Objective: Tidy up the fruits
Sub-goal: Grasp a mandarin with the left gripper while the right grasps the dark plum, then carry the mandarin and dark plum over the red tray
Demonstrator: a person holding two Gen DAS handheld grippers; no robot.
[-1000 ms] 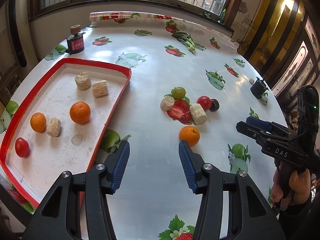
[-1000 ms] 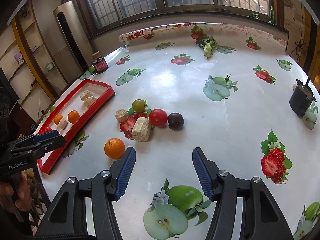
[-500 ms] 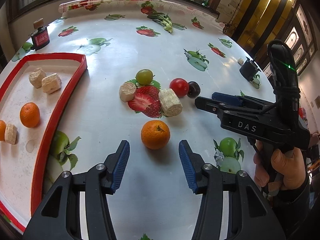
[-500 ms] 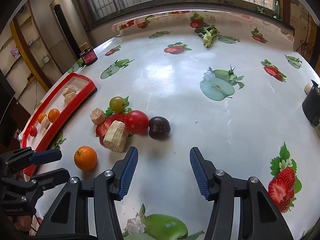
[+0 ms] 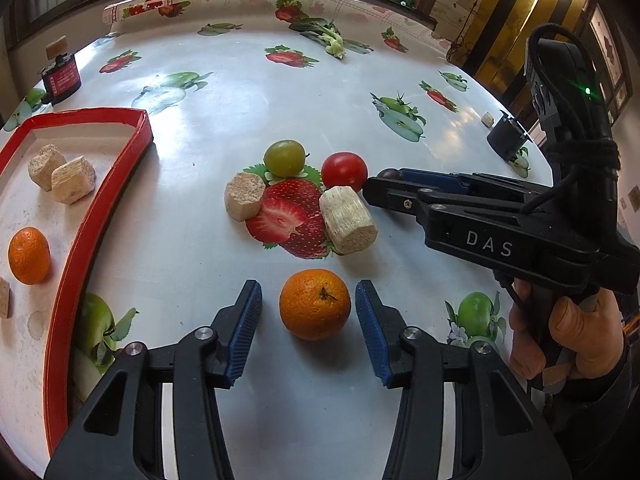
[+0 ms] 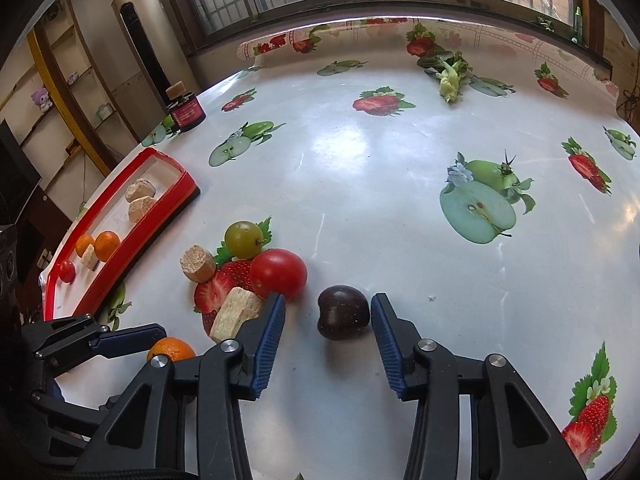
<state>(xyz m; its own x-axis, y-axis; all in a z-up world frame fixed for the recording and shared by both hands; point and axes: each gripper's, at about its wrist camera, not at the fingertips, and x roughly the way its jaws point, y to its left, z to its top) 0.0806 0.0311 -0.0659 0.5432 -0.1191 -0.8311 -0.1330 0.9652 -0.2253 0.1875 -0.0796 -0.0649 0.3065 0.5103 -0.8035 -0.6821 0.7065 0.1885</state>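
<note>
My left gripper [image 5: 309, 306] is open with a loose orange [image 5: 315, 303] between its blue pads, on the table. My right gripper [image 6: 329, 316] is open around a dark plum [image 6: 342, 317], pads beside it and apart from it. Beyond lie a red tomato [image 6: 279, 273], a green grape-like fruit [image 6: 243, 238] and two beige blocks [image 6: 197, 263] [image 6: 234, 314]. The red tray [image 5: 102, 208] at the left holds an orange [image 5: 29, 255] and beige blocks [image 5: 73, 179]. The right gripper also shows in the left wrist view [image 5: 380, 184], reaching past the tomato [image 5: 344, 169].
A dark jar with a red label [image 6: 186, 111] stands at the table's far left edge. A small black pot [image 5: 507, 139] stands at the right edge. A green vegetable [image 6: 450, 76] lies at the back. The tablecloth has printed fruit pictures.
Both grippers have moved forward. The left one now has the orange between its pads; the right one now has the plum between its pads. Both stayed open.
</note>
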